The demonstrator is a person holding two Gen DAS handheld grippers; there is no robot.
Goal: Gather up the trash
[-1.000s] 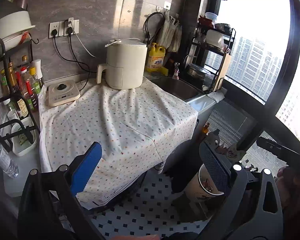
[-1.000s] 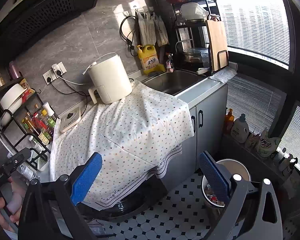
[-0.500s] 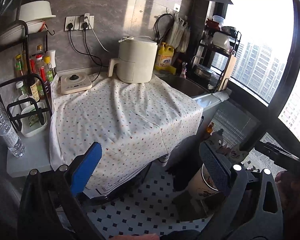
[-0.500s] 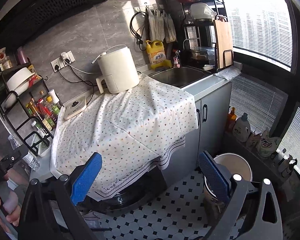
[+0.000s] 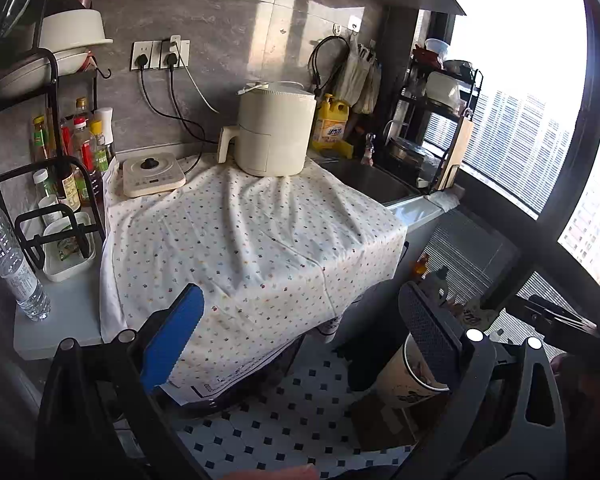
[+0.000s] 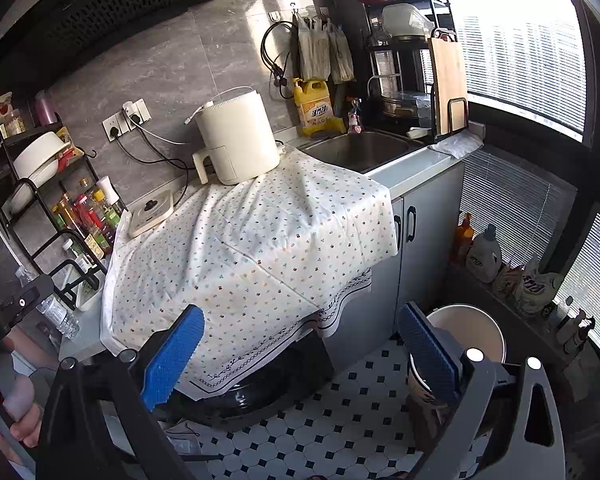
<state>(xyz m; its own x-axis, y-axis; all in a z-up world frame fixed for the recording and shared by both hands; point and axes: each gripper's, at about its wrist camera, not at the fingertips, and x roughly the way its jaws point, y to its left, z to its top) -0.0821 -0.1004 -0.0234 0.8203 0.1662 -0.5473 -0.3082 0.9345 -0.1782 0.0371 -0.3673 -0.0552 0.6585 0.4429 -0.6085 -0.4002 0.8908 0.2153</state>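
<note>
My left gripper (image 5: 300, 340) is open and empty, held in front of a counter covered by a white dotted cloth (image 5: 252, 248). My right gripper (image 6: 300, 344) is open and empty too, facing the same cloth (image 6: 252, 248). A round trash bin (image 6: 466, 340) stands on the tiled floor at the lower right, partly behind my right finger; it also shows in the left wrist view (image 5: 404, 376) with scraps inside. A clear plastic water bottle (image 5: 14, 268) stands at the counter's left end. No loose trash shows on the cloth.
A cream air fryer (image 5: 274, 130) and a small cooktop (image 5: 152, 174) sit at the back of the cloth. A bottle rack (image 5: 64, 152) stands left, a sink (image 6: 360, 150) and dish rack right. Detergent bottles (image 6: 484, 256) line the window ledge.
Both grippers have pulled back and swung slightly left, so more of the bottle rack and the water bottle came into view. Both stay open and empty.
</note>
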